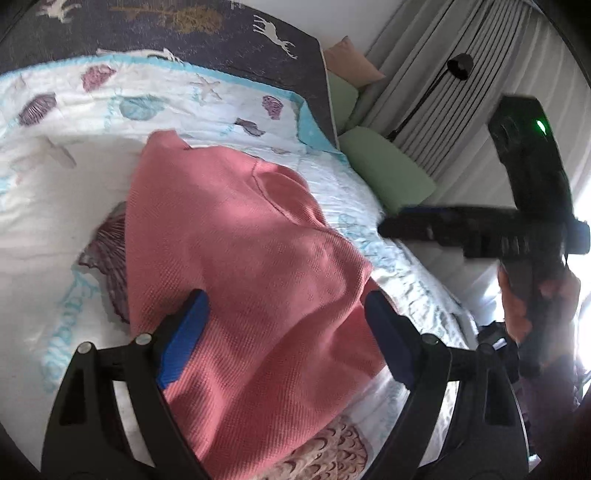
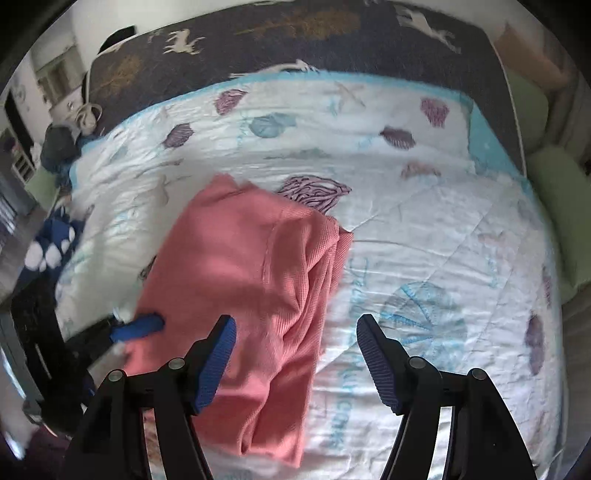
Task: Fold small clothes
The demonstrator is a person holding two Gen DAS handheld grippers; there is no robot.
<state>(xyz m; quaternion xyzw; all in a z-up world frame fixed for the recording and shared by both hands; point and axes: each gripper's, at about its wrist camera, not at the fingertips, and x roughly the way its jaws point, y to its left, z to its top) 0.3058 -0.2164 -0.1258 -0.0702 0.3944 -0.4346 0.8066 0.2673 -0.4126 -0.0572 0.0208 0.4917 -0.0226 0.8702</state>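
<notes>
A pink waffle-knit garment (image 1: pixel 236 258) lies folded on the white shell-print quilt (image 1: pixel 55 206). My left gripper (image 1: pixel 284 314) hovers over its near end, jaws wide open, with nothing pinched between the blue pads. In the right wrist view the same garment (image 2: pixel 251 273) lies left of centre. My right gripper (image 2: pixel 295 332) stands open above its right edge and the bare quilt (image 2: pixel 424 229), holding nothing. The right tool (image 1: pixel 480 229), held by a hand (image 1: pixel 539 295), shows at the right of the left wrist view. One blue finger of the left gripper (image 2: pixel 136 326) rests by the garment's left edge.
A dark deer-print blanket (image 1: pixel 184 33) covers the head of the bed. Green cushions (image 1: pixel 388 173) and grey curtains (image 1: pixel 461 92) line the right side. A navy cloth with white dots (image 2: pixel 51 247) and a dark bundle (image 2: pixel 59 147) sit at the bed's left edge.
</notes>
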